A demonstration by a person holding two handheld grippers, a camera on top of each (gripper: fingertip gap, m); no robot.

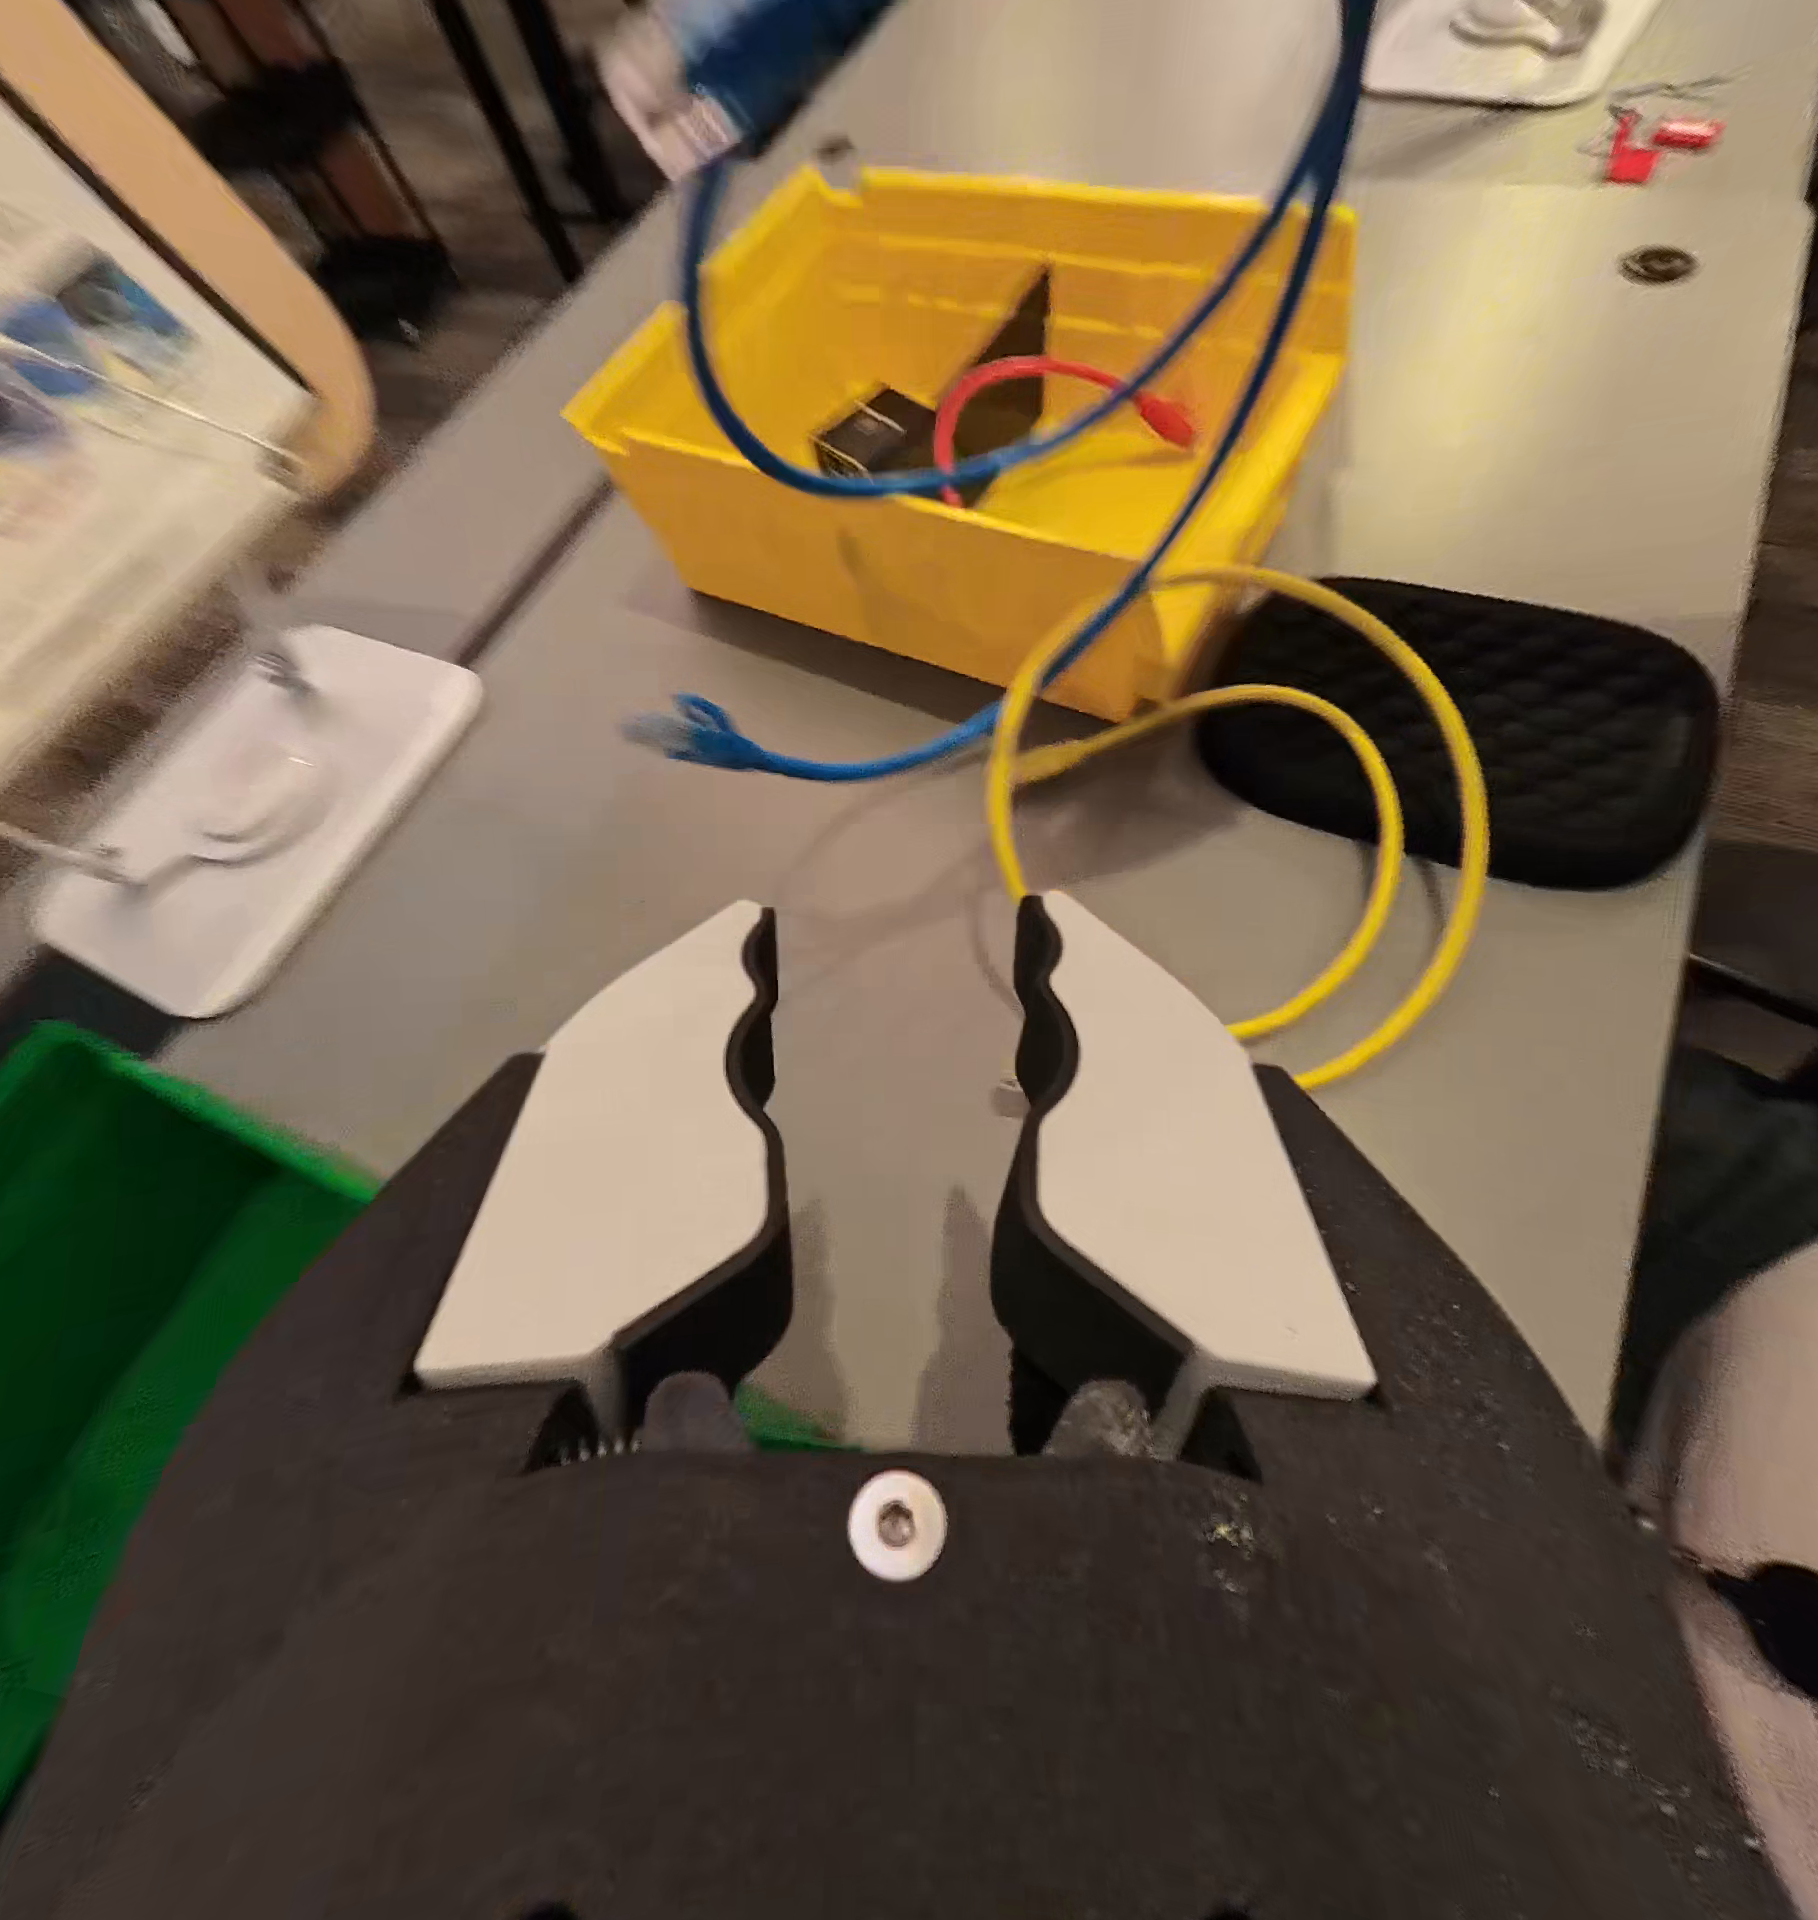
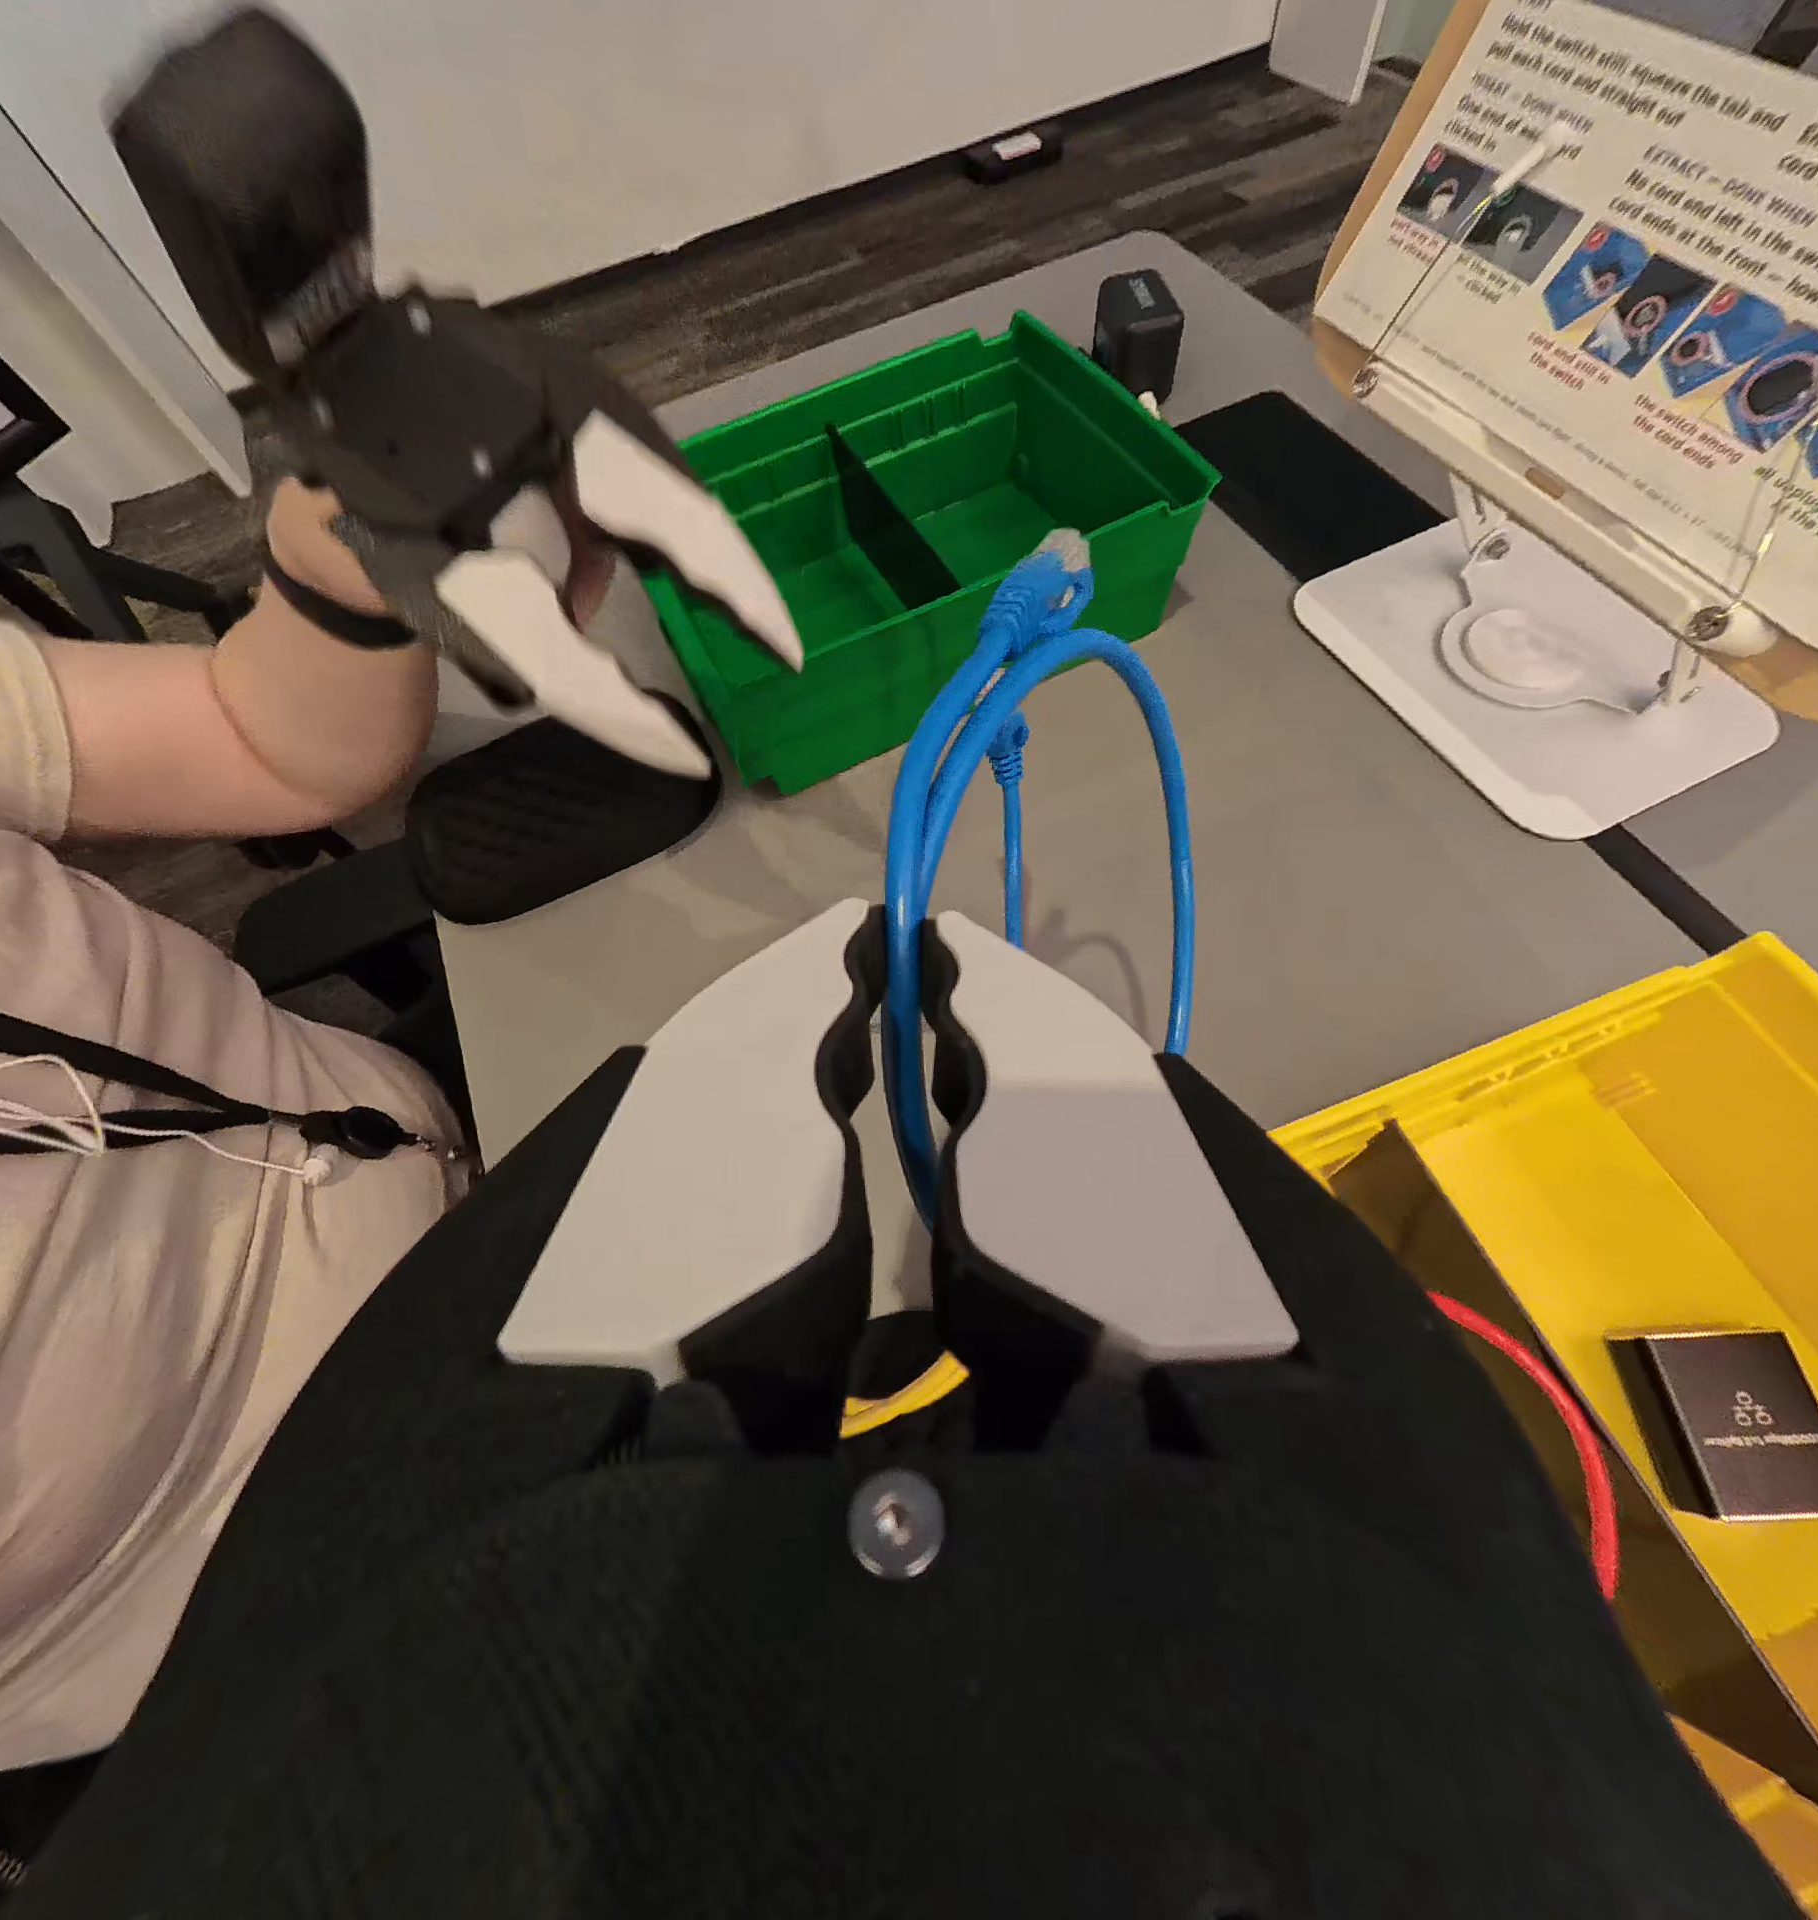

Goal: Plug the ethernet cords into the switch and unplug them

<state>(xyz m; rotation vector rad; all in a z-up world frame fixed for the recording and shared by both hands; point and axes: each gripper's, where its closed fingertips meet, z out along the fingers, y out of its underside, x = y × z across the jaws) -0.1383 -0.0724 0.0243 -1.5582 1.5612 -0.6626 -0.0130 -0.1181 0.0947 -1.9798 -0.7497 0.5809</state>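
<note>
My right gripper [image 2: 903, 920] is shut on a looped blue ethernet cord [image 2: 1180, 831] and holds it above the grey table [image 2: 1352, 935]; both plugs hang free. In the left wrist view the same cord [image 1: 853, 771] hangs down over the yellow bin [image 1: 936, 582]. The black switch [image 1: 869, 436] and a red cord [image 1: 1040, 366] lie inside that bin; both also show in the right wrist view, switch [image 2: 1757, 1423] and red cord [image 2: 1591, 1455]. My left gripper [image 1: 897, 914] is open with nothing between the pads. A yellow cord [image 1: 996, 790] coils on the table and runs behind its right fingertip.
A green bin [image 2: 936, 665] with a divider stands on the table beyond the left gripper [image 2: 744, 712]. An instruction board on a white stand [image 2: 1507, 665] is at the far side. A black chair armrest [image 1: 1507, 727] sits by the table edge. The person's arm and torso are at left. Left tips to right tips: about 15 centimeters.
</note>
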